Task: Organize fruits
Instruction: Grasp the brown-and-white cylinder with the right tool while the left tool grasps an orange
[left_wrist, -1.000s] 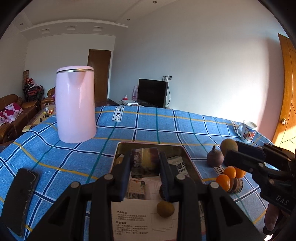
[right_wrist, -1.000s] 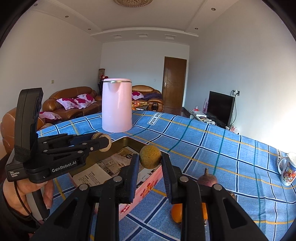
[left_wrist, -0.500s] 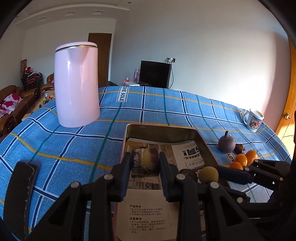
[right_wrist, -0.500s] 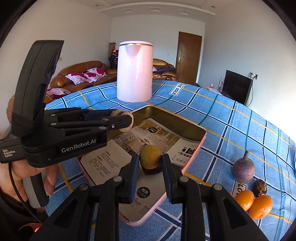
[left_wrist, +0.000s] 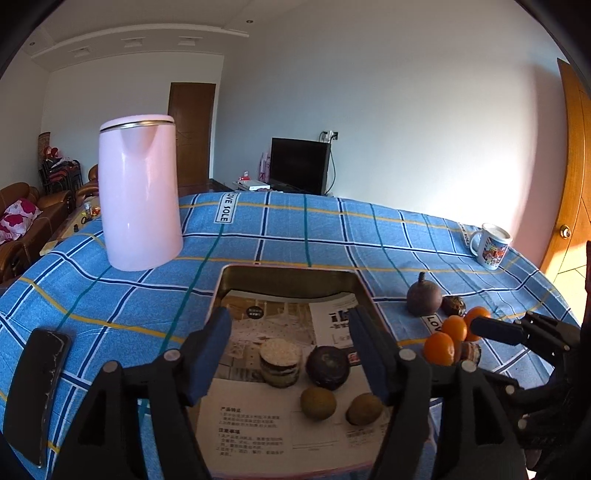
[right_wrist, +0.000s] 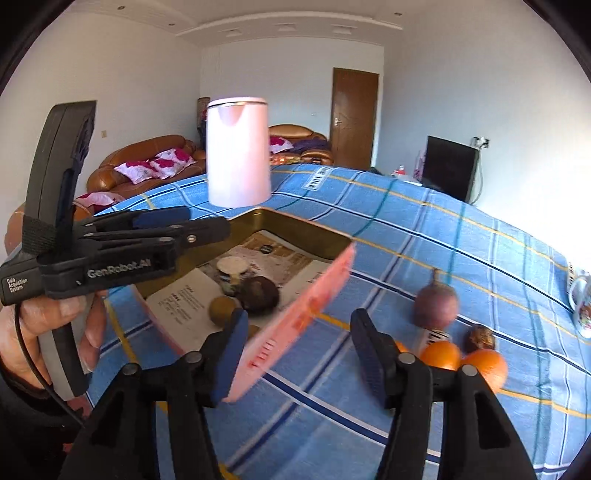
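Jaws of both grippers, just opened, stand empty over the blue checked tablecloth (left_wrist: 295, 229) in a white-walled room.

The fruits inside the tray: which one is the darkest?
The round dark purple-brown fruit, beside the stacked slices. The two small fruits in front of it are pale yellowish-brown.

Left black plastic tongs (left_wrist: 290, 354): two angular arms w/ round silver rivets, blue rubber pads on inner faces of the fingers (left_wrist: 207, 354). Side-on from right cam, body reads "GenRobot.AI" in white, plus small "Data Acquisition System" label; tall flat black mount w/ strap rises at rear, thin black cable trails below the person's hand (right_wrist: 55, 332), grey grip under it. Right black plastic tongs (right_wrist: 295, 354): same build, blue pads, silver rivets.
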